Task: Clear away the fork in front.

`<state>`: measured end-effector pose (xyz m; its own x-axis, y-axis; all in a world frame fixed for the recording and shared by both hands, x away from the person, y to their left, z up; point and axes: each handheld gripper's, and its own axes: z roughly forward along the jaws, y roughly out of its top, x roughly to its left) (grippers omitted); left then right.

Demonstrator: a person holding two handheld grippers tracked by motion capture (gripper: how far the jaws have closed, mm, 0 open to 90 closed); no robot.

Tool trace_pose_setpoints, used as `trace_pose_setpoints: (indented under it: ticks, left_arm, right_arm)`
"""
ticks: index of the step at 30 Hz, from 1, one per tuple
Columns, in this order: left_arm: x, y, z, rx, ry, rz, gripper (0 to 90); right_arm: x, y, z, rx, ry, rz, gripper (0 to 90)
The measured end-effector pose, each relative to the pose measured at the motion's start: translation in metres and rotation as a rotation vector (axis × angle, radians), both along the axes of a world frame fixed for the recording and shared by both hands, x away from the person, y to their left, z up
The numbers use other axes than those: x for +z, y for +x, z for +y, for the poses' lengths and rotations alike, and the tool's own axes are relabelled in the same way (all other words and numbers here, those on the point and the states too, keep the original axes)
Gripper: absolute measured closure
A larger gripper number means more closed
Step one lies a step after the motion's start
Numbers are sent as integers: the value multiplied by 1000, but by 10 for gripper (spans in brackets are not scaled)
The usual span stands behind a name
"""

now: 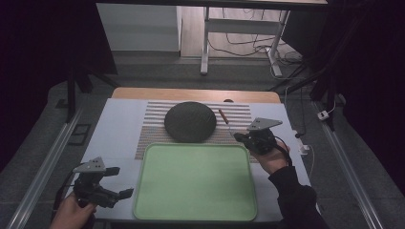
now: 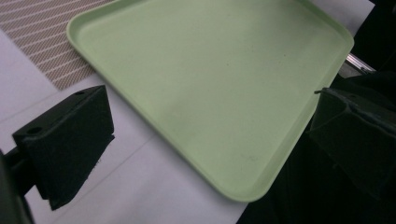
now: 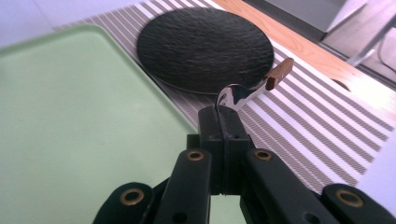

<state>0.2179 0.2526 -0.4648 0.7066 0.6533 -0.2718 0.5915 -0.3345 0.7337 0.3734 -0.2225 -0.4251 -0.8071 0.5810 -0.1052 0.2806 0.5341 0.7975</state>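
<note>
Beyond the wooden table edge (image 1: 196,94), a white desk frame (image 1: 206,43) stands on grey carpet (image 1: 157,71) among tangled cables (image 1: 248,46), dimly lit.

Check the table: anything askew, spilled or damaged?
Nothing spilled or damaged. One oddity: the right gripper pinches the spoon by its metal bowl end, wooden handle sticking out toward the dark plate. Green tray sits square and bare.

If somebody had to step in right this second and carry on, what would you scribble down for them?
Right gripper: shut on the spoon, pinching its metal bowl end; the wooden handle points away over the striped mat, beside the black plate.
Left gripper: open, holding nothing, at the near left corner of the green tray.
Done: spoon gripped.
Left: probably setting the spoon down; tray and plate both lie bare.
</note>
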Motion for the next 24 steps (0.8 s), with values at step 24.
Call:
trace_pose_setpoints:
  ticks: [24]
  left_arm:
    - [12,46,-38,-114,19,-42,0]
  right_arm:
    - [10,-53,2,189,136,93,898]
